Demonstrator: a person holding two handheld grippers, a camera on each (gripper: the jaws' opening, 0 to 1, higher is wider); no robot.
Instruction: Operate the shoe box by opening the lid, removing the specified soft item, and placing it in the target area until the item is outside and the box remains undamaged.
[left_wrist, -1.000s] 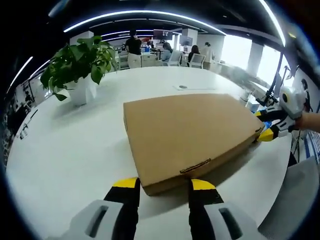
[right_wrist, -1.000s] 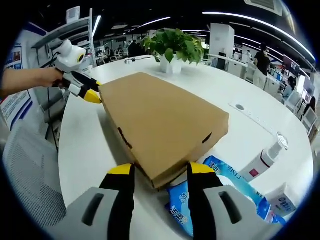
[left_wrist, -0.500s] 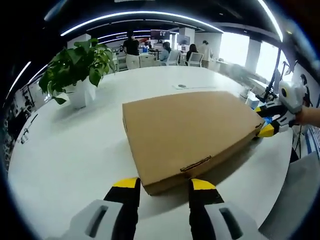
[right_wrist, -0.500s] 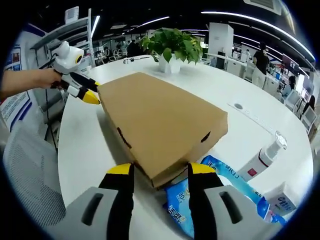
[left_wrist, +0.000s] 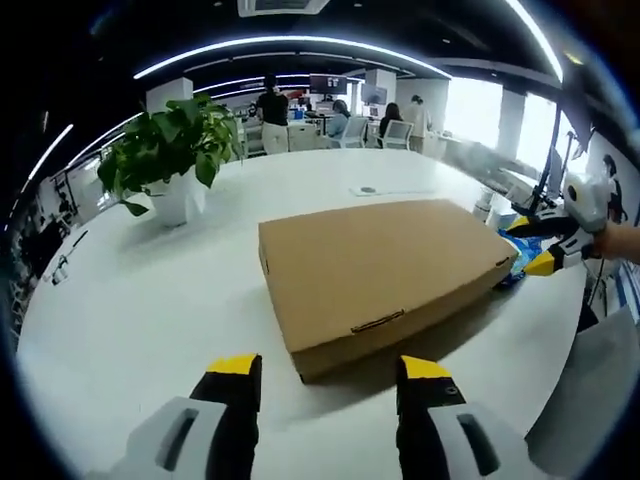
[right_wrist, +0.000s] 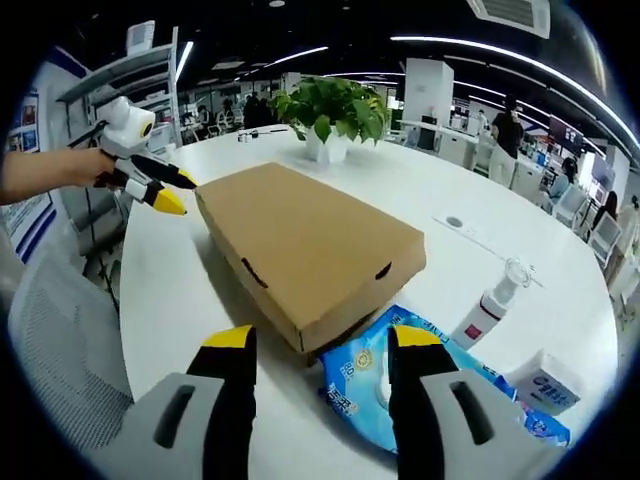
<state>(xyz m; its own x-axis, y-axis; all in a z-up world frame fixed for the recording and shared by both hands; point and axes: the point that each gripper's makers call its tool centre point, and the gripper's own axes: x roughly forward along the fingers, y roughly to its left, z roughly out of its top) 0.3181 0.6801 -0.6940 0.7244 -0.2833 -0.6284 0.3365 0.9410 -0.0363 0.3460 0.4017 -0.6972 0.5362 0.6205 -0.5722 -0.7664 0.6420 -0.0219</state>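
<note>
My left tongs (left_wrist: 328, 368) rise at six o'clock, jaws spread wide, gripping nothing. My right tongs (right_wrist: 318, 340) stand likewise parted and bare. In the right gripper view, my hand (right_wrist: 75, 166) holds the left tongs at nine o'clock.

box (right_wrist: 305, 252) closed, flat on table (right_wrist: 470, 262) | right claw (right_wrist: 318, 348) open, just before box corner | blue pack (right_wrist: 400, 385) beside box

Left gripper view and right gripper view face each other from opposite ends of the closed shoe box (left_wrist: 385, 275) (right_wrist: 300, 245), both low and near over the tabletop (left_wrist: 150, 300) (right_wrist: 170, 290), sharing box and tabletop.
</note>
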